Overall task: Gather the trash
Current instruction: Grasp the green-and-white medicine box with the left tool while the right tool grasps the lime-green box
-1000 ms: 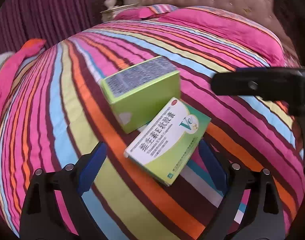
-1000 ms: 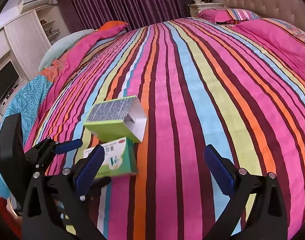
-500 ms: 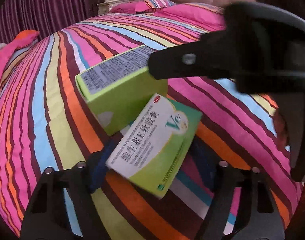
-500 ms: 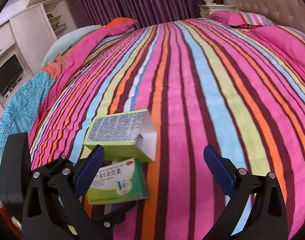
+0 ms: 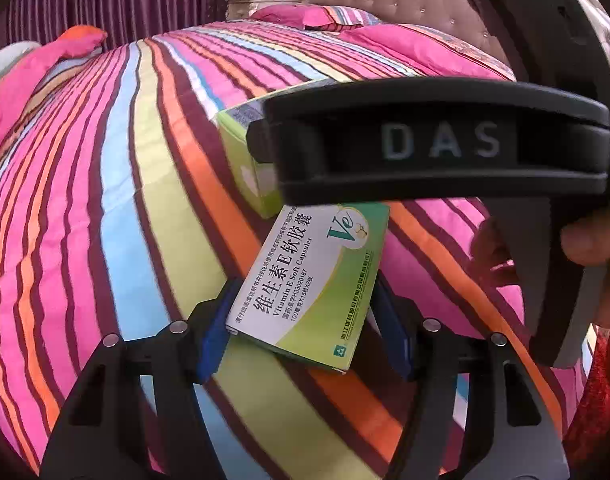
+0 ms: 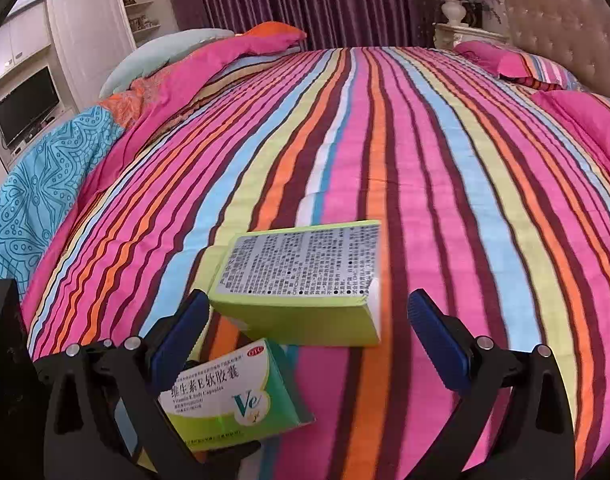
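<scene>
A flat vitamin box is pinched between the blue pads of the left hand-held gripper; its jaws have just been closing, and both pads are now pressed on the box's sides. The box is held tilted just above the striped bed cover (its print faces up).

A second, thicker green box is lying on the bed cover just behind the held one. It is seen between the wide-spread jaws of the right hand-held gripper, and its left corner is right by the left pad; a touch cannot be told. The right pad is kept well apart from it.

In the left wrist view, much of the green box is hidden by the black body of the right hand-held gripper, and a person's fingers are seen on its handle.
</scene>
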{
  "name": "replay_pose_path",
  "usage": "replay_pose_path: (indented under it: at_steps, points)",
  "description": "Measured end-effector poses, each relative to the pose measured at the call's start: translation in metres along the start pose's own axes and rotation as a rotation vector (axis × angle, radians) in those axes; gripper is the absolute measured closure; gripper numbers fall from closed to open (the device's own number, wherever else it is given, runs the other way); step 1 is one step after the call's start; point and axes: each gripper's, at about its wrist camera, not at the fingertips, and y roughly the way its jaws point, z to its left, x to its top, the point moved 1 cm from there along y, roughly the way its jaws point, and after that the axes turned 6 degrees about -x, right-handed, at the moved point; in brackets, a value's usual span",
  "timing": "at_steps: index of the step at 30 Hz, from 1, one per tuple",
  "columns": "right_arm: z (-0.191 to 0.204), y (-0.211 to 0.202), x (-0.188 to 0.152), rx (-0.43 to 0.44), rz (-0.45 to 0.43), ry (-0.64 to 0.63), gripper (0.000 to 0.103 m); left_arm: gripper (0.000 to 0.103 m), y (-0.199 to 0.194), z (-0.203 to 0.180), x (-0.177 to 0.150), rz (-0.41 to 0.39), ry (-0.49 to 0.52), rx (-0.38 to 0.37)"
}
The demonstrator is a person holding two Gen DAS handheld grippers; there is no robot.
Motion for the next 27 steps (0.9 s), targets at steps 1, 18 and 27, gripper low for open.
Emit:
replay_pose_path:
  at_steps: [1,18,27]
  points:
    - [0.002,0.001,0.001,-0.001,0.001,-0.002,0.008,0.04,-0.001,0.003,0.0,0.001,-0.009,-0.001]
    - [0.026,0.01,0.017,-0.081,-0.122,-0.058,0.008,0.04,-0.022,0.039,-0.016,-0.016,-0.136,-0.021]
    - [0.004,0.032,0.011,-0.08,0.035,0.018,0.008,0.04,-0.019,0.05,-0.009,-0.021,-0.169,-0.054]
